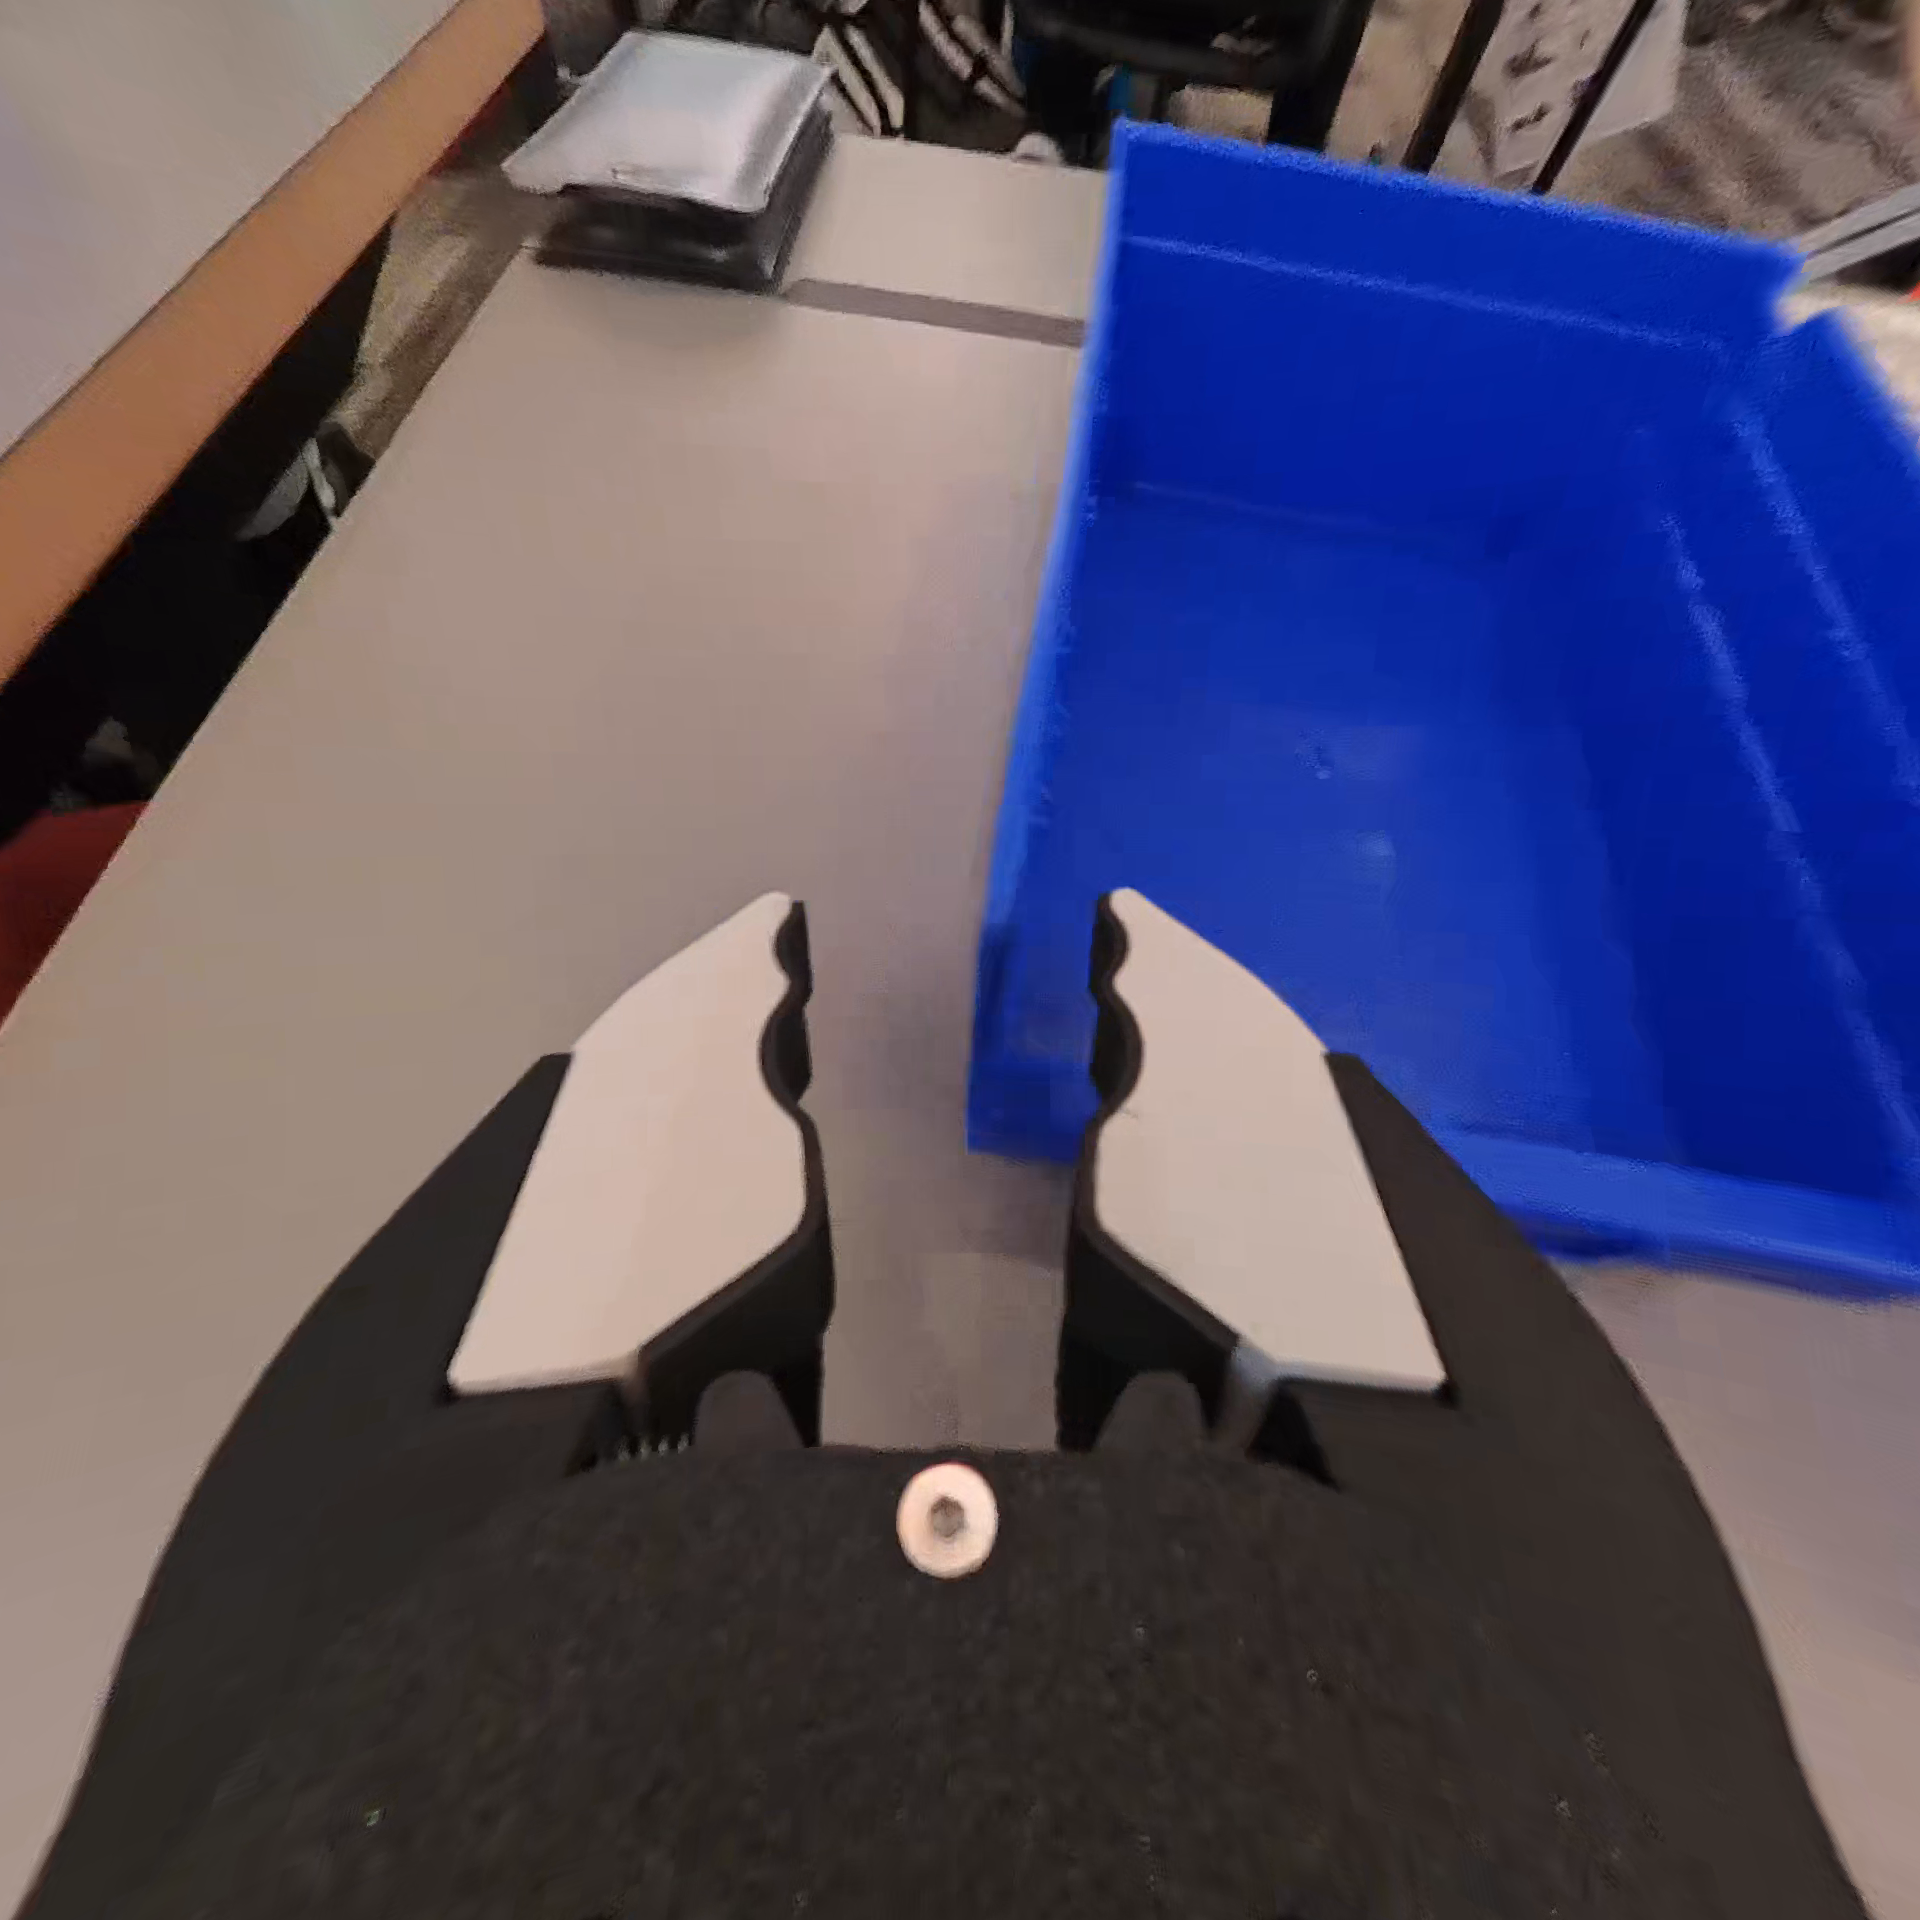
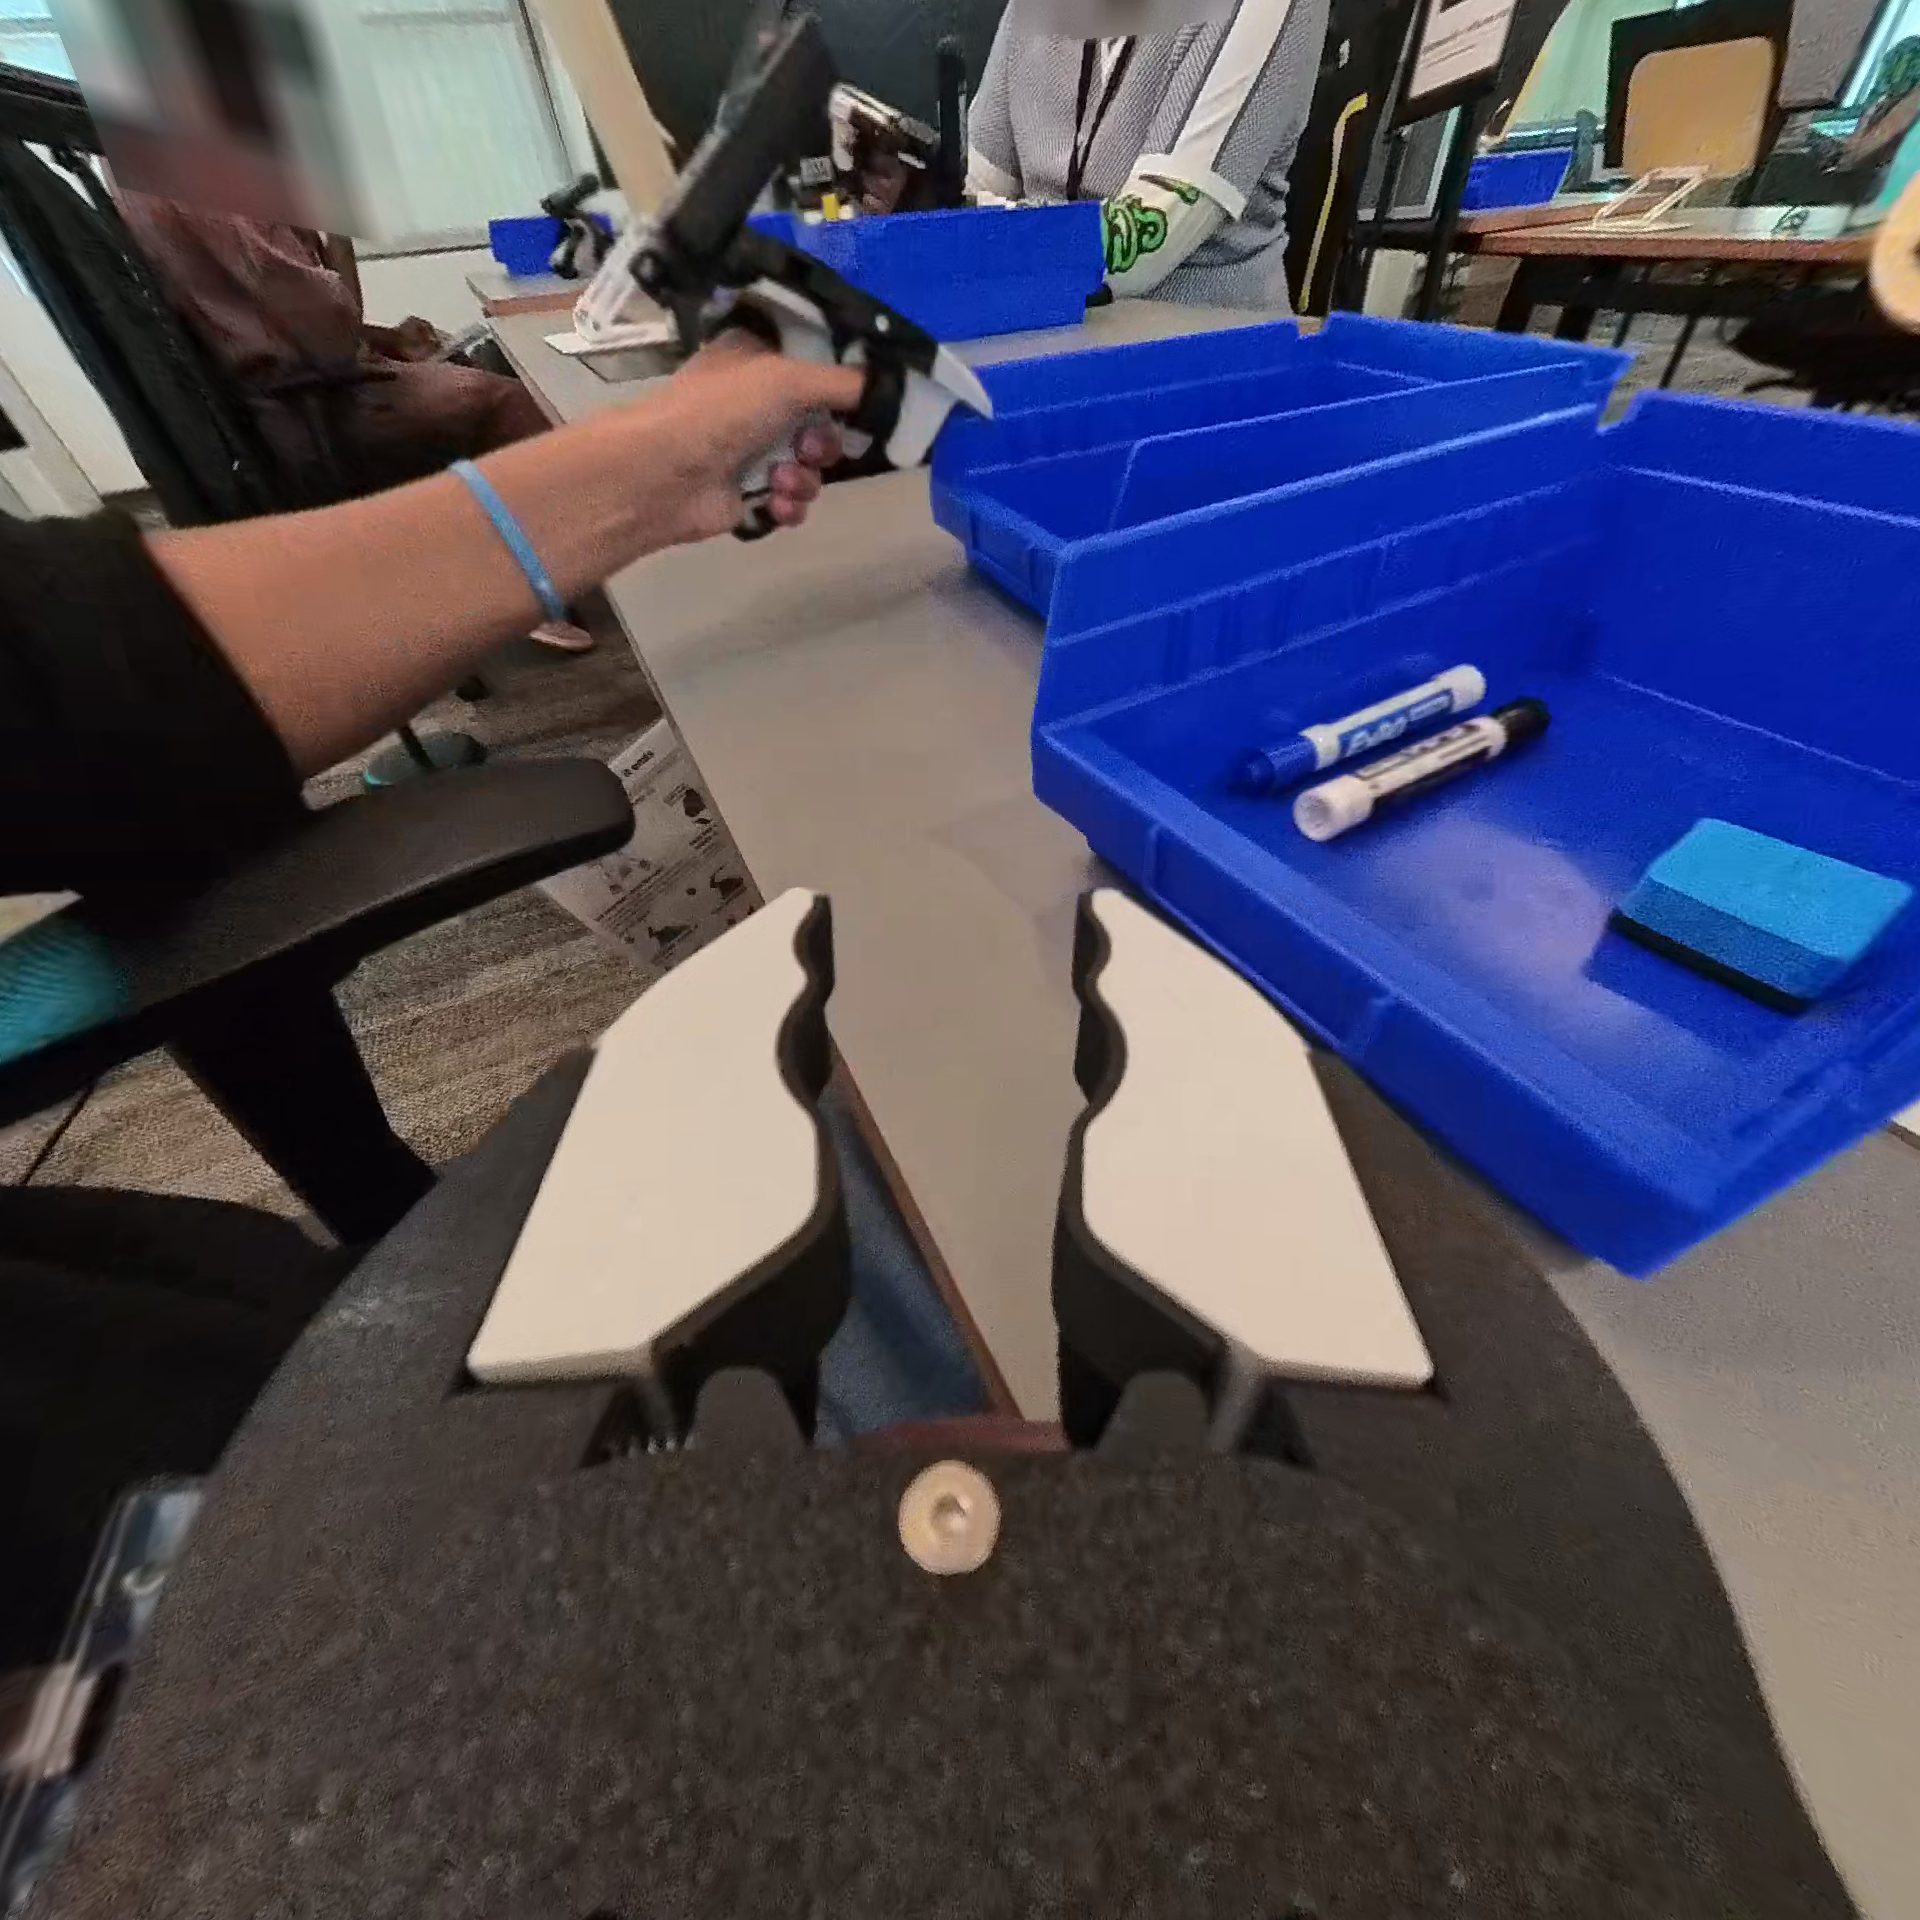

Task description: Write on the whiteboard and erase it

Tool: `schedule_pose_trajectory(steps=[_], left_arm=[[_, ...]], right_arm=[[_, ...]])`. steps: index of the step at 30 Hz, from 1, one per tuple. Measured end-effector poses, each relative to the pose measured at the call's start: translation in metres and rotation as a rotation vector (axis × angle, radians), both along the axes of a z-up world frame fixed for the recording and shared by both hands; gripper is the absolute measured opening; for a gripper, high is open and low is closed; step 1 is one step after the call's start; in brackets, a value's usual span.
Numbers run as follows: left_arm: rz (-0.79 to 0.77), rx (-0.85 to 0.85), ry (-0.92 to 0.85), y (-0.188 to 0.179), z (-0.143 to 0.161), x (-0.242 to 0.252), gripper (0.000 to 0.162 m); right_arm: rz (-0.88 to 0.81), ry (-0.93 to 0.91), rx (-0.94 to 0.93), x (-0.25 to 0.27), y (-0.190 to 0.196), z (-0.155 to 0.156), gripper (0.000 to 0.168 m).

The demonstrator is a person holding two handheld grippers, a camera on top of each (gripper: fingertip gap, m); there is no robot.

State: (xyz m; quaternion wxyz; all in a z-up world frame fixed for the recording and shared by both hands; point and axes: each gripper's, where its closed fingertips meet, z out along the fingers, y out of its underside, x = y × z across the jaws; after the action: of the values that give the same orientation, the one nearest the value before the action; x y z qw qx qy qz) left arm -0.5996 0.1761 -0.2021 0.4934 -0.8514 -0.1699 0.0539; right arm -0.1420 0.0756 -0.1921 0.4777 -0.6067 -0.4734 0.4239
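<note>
Well right of the parted, empty right jaws (image 2: pixel 951 935), two markers (image 2: pixel 1382 727) lie in the bin (image 2: pixel 1351 997): light, stiff, slippery; grip mid-barrel. Left jaws (image 1: pixel 948 935) likewise parted, empty.

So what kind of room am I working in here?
Probably a shared office or lab set up for data collection: long grey tables lined with blue plastic bins, an office chair's armrest, and another person standing at a bin farther along.

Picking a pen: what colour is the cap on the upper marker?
Blue cap, seen best in the right wrist view.
</note>
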Motion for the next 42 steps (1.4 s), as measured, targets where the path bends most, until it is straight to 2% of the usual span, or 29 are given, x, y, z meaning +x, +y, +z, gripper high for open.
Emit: schedule_pose_trajectory(steps=[1, 2, 3, 6, 9, 11, 13, 17, 19, 20, 21, 25, 28, 30, 32, 36, 39, 42], left_arm=[[-0.013, -0.009, -0.021, 0.010, -0.006, -0.003, 0.037], [-0.079, 0.010, -0.066, 0.018, -0.009, 0.004, 0.012], [-0.095, 0.037, -0.100, 0.020, -0.008, 0.009, 0.005], [-0.062, 0.009, -0.042, -0.006, -0.010, 0.028, 0.003], [0.019, -0.011, -0.046, -0.056, -0.010, 0.049, 0.003], [0.081, -0.009, -0.005, -0.095, -0.010, 0.059, 0.003], [0.121, 0.010, 0.001, -0.130, -0.009, 0.068, 0.003], [0.165, 0.034, -0.016, -0.182, -0.009, 0.082, 0.003], [0.159, 0.034, 0.015, -0.199, -0.009, 0.090, 0.004], [0.158, 0.037, 0.026, -0.206, -0.009, 0.095, 0.004], [0.156, 0.046, 0.026, -0.212, -0.009, 0.100, 0.004], [0.203, 0.051, 0.066, -0.230, -0.007, 0.110, 0.004], [0.221, 0.145, 0.062, -0.233, 0.016, 0.115, 0.004], [0.211, 0.228, 0.140, -0.226, 0.054, 0.121, 0.003], [0.168, 0.318, 0.253, -0.203, 0.100, 0.137, 0.003], [-0.038, 0.435, 0.335, -0.114, 0.178, 0.216, 0.004], [-0.216, 0.440, 0.335, -0.036, 0.208, 0.309, 0.005], [-0.343, 0.414, 0.365, 0.038, 0.209, 0.408, 0.006]], right_arm=[[-0.008, 0.003, -0.001, -0.007, -0.001, 0.000, 0.044], [-0.026, 0.004, -0.006, -0.016, -0.001, 0.000, 0.045], [-0.052, 0.003, -0.011, -0.025, 0.000, 0.000, 0.046], [-0.103, -0.015, 0.030, -0.059, 0.001, 0.006, 0.057], [-0.210, -0.071, 0.082, -0.100, 0.010, 0.014, 0.062], [-0.240, -0.083, 0.047, -0.131, 0.009, 0.016, 0.071], [-0.254, -0.089, 0.021, -0.160, 0.005, 0.016, 0.071], [-0.343, -0.176, -0.012, -0.197, 0.007, -0.008, 0.060], [-0.352, -0.208, -0.065, -0.210, 0.007, -0.024, 0.048], [-0.344, -0.230, -0.093, -0.216, 0.007, -0.032, 0.017], [-0.351, -0.239, -0.115, -0.218, 0.008, -0.035, 0.012], [-0.379, -0.282, 0.002, -0.217, 0.007, -0.023, 0.004], [-0.380, -0.222, 0.101, -0.214, 0.006, 0.014, 0.003], [-0.396, -0.160, 0.157, -0.204, 0.008, 0.052, 0.003], [-0.447, -0.089, 0.222, -0.181, 0.021, 0.096, 0.004], [-0.640, 0.023, 0.283, -0.085, 0.080, 0.168, 0.004], [-0.783, 0.055, 0.265, 0.017, 0.136, 0.194, 0.004], [-0.888, 0.031, 0.249, 0.125, 0.190, 0.191, 0.004]])
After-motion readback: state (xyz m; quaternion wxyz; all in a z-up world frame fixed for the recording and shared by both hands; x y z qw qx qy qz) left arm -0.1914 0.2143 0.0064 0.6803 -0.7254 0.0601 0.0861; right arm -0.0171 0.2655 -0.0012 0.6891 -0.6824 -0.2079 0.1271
